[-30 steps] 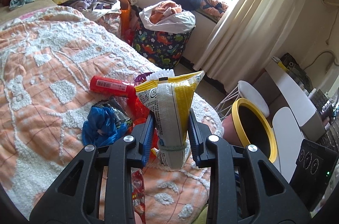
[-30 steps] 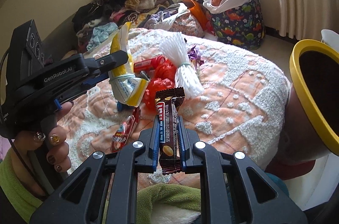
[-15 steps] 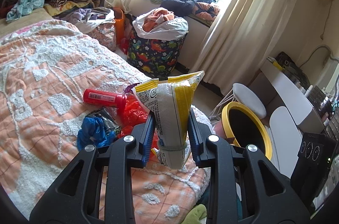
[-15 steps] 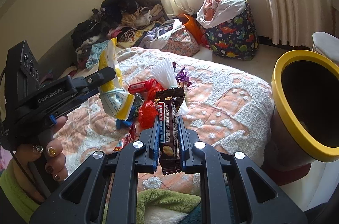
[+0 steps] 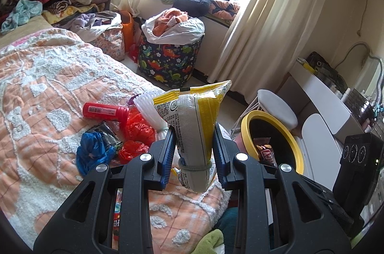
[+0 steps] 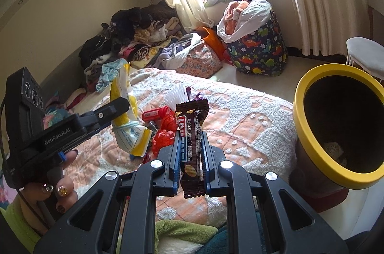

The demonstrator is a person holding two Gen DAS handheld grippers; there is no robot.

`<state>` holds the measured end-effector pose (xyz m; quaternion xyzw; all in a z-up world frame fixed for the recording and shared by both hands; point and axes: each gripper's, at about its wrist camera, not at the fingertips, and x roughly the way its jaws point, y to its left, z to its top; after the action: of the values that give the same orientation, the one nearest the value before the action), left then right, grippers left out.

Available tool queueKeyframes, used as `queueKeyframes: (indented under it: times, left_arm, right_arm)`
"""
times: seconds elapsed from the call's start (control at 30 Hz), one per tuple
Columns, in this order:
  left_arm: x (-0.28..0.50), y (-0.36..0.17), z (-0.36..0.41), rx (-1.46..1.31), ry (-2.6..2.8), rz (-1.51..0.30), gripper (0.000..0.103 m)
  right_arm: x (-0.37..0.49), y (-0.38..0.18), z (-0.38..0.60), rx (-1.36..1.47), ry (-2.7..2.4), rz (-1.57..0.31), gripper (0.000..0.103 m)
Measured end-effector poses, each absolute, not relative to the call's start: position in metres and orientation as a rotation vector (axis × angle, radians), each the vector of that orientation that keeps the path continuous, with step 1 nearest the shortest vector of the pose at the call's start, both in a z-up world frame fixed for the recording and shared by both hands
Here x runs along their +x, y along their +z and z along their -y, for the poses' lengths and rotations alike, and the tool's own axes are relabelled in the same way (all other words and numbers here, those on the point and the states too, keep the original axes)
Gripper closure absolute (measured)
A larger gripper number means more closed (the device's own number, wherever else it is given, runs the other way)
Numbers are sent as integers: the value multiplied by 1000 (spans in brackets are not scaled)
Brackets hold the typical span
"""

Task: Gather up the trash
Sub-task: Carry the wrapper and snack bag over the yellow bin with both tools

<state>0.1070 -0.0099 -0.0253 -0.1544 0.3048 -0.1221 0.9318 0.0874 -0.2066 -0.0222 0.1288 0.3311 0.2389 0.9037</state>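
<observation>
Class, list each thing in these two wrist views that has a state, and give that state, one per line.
Left gripper: shut on yellow-and-white snack bag.
Right gripper: shut on brown chocolate bar wrapper.
Yellow-rimmed trash bin: open, tilted.
Red plastic bottle: lying on the bed.

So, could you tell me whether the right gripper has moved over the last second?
Yes. The right gripper, shut on its brown wrapper, has swung right toward the yellow-rimmed bin, which looms larger and nearer.
</observation>
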Motion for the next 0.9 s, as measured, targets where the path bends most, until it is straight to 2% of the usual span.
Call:
queueKeyframes:
  times: [0.9]
  left_arm:
    - [105,-22,65,-244,-336,-642,80]
  right_arm:
    - [105,-12,282,406,374,-621,89]
